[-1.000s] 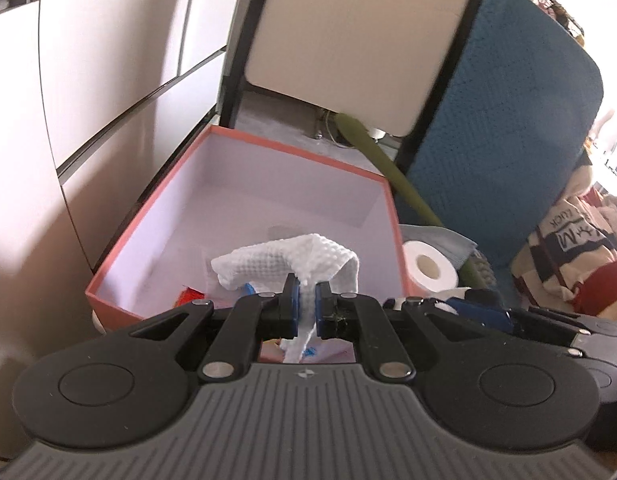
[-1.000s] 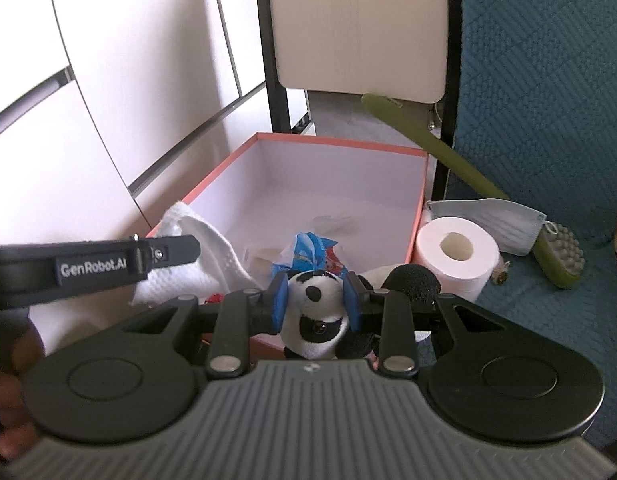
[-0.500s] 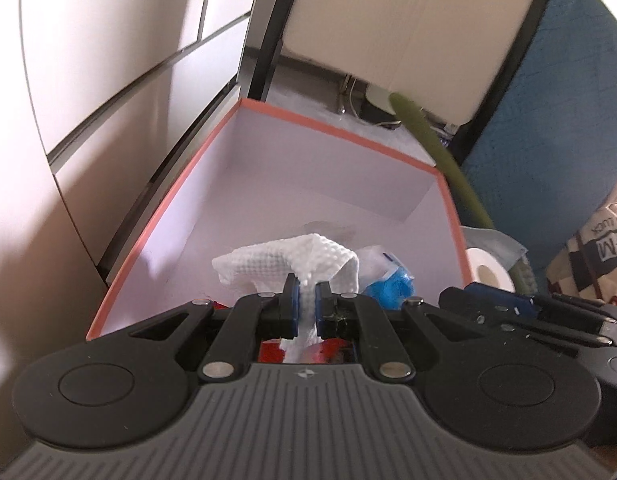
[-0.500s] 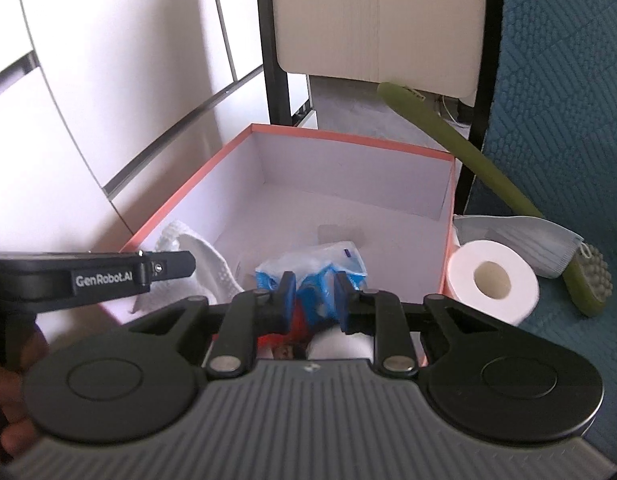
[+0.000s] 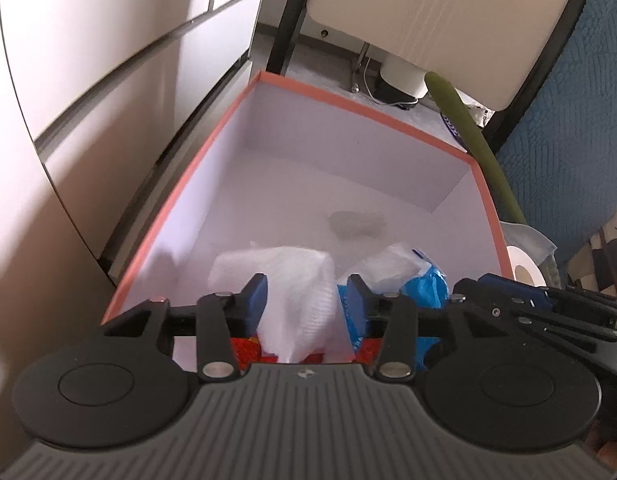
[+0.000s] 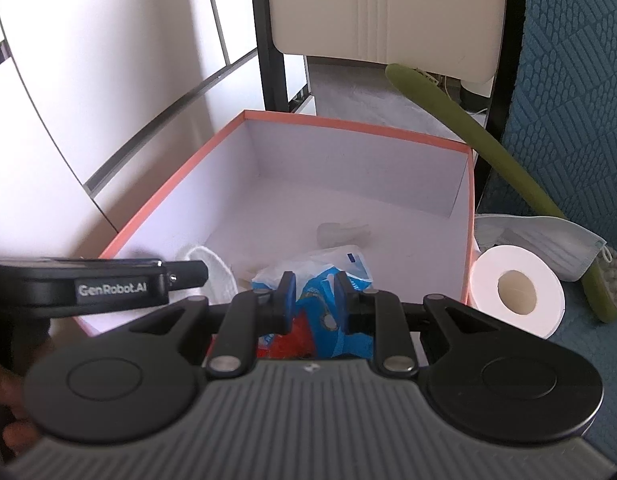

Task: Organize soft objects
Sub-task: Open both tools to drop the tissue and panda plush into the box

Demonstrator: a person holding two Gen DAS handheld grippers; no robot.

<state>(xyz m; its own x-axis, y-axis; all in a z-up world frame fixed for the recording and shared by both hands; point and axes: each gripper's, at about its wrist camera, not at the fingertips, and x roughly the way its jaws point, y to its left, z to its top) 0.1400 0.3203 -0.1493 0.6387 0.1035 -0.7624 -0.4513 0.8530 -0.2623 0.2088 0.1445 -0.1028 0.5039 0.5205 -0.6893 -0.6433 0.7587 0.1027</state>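
A salmon-rimmed box (image 5: 212,148) with a pale inside stands by the wall; it also shows in the right wrist view (image 6: 156,216). My left gripper (image 5: 306,300) is open over its near end, and the white waffle cloth (image 5: 296,292) lies loose between the spread fingers. A blue and white plastic pack (image 5: 412,280) lies beside it in the box. My right gripper (image 6: 311,294) is open and empty over the same pack (image 6: 328,280). The cloth (image 6: 212,272) shows behind the left gripper's body. The panda toy is out of sight.
A toilet paper roll (image 6: 516,292), a face mask (image 6: 544,240) and a green long-handled brush (image 6: 488,152) lie right of the box on blue quilted fabric (image 6: 580,100). A black-framed chair (image 6: 276,40) stands behind. White cabinet panels (image 5: 88,80) run along the left.
My left gripper has moved forward over the box and opened, letting go of the white cloth. My right gripper let go of the panda toy earlier and has opened wider over the blue pack.
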